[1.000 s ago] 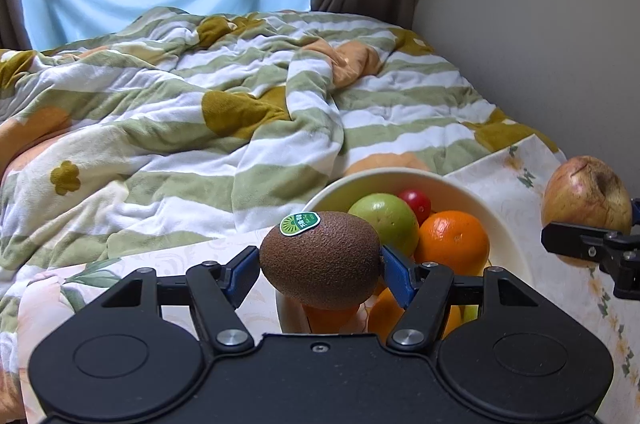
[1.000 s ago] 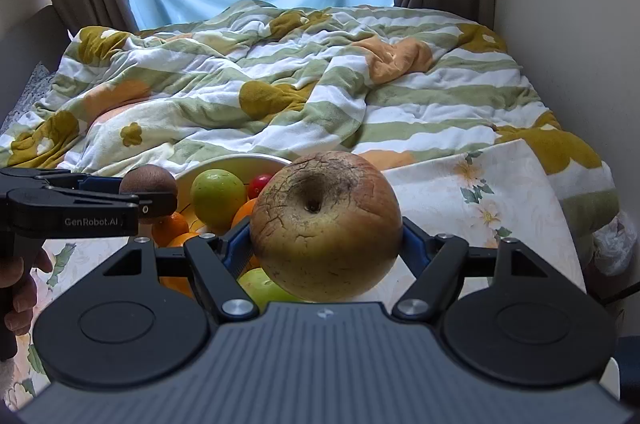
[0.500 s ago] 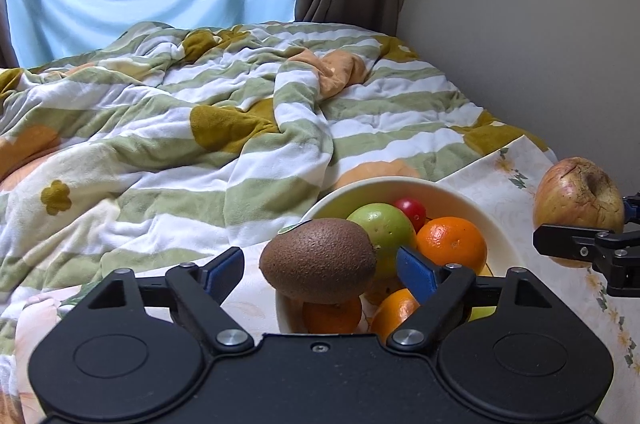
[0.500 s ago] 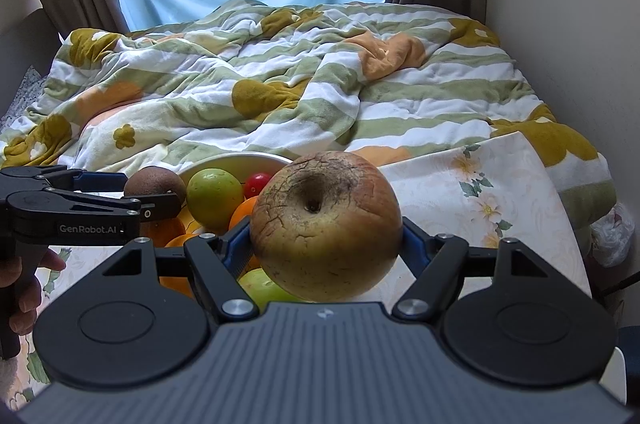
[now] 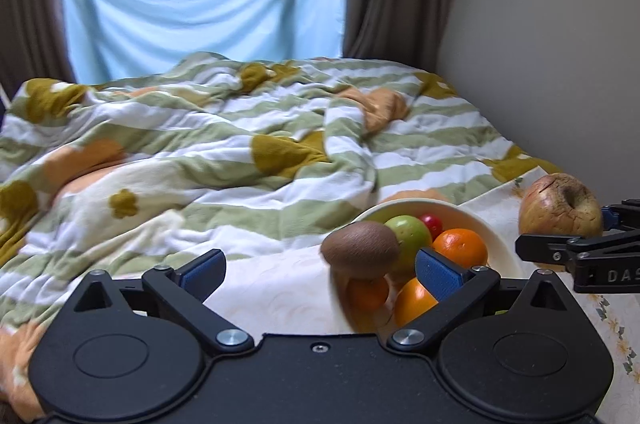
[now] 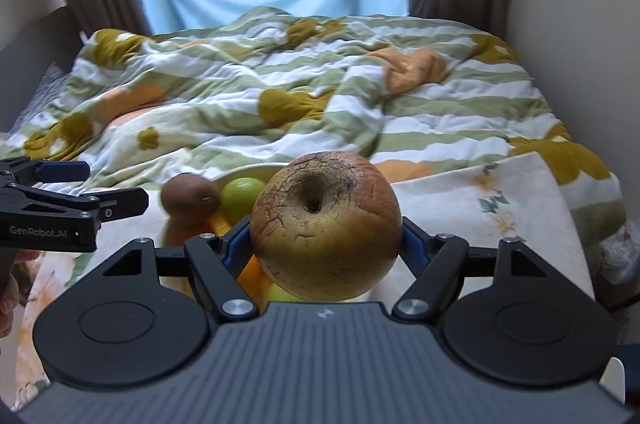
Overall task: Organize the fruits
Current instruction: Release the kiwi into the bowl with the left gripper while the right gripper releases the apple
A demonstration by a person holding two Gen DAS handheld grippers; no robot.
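A brown kiwi (image 5: 360, 250) lies on top of the oranges at the near left side of the white bowl (image 5: 494, 238). My left gripper (image 5: 320, 270) hangs just in front of it, its jaws opening wide, and the blue pads (image 5: 438, 274) are clear of the kiwi. The bowl also holds a green apple (image 5: 410, 230), an orange (image 5: 460, 246) and a small red fruit (image 5: 432, 222). My right gripper (image 6: 322, 244) is shut on a wrinkled yellow-red apple (image 6: 326, 224), held above the bowl's right side. In the right wrist view the kiwi (image 6: 191, 198) sits beside the left gripper (image 6: 96, 184).
The bowl stands on a floral cloth (image 6: 500, 200) at the foot of a bed. A rumpled green-striped blanket (image 5: 240, 160) lies behind it. A wall (image 5: 540, 44) runs along the right, and curtains with a blue sheet (image 5: 200, 4) cover the window.
The left jaws spread wide and let go of the kiwi, which now rests on the fruit in the bowl. The left gripper drew back and up. The right gripper kept still with its apple.
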